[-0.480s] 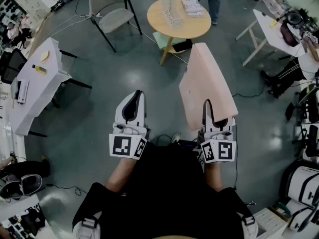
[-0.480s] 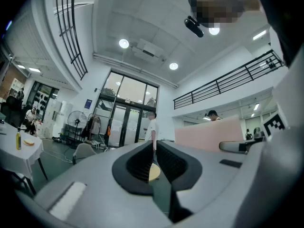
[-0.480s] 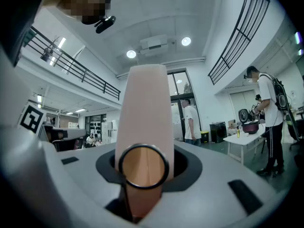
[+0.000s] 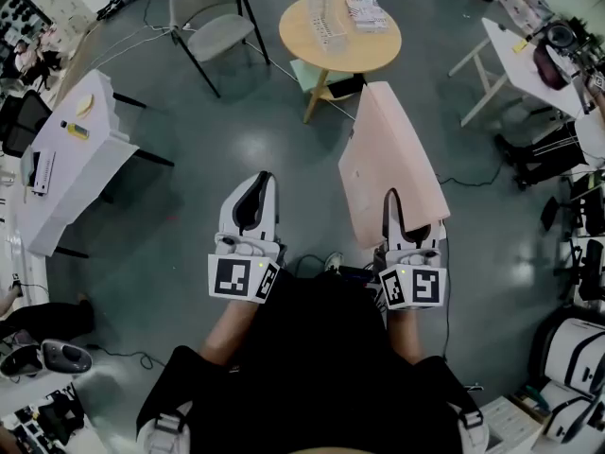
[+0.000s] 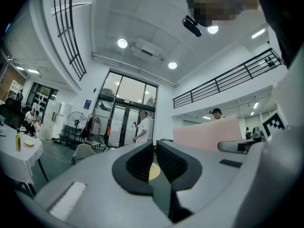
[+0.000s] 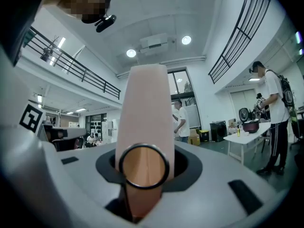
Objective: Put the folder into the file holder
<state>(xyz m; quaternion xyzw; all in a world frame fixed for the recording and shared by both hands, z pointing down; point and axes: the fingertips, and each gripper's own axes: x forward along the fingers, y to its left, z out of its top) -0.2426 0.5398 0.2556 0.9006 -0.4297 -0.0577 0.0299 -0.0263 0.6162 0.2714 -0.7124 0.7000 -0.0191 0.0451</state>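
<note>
Our right tool [image 4: 399, 206] pinches the folder [image 4: 388, 154]; our left tool [image 4: 255, 192] is pressed together. The holder [image 4: 323, 12] stands on the far surface [image 4: 371, 51].

Bare floor [image 4: 269, 145] lies open ahead to the round worktop [image 4: 364, 53]. On it stand the file holder [image 4: 322, 12] and papers [image 4: 367, 13]. A chair [image 4: 216, 34] stands to its left.

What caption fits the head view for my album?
Right gripper holds a pink folder, left gripper empty, round table with file holder ahead.
</note>
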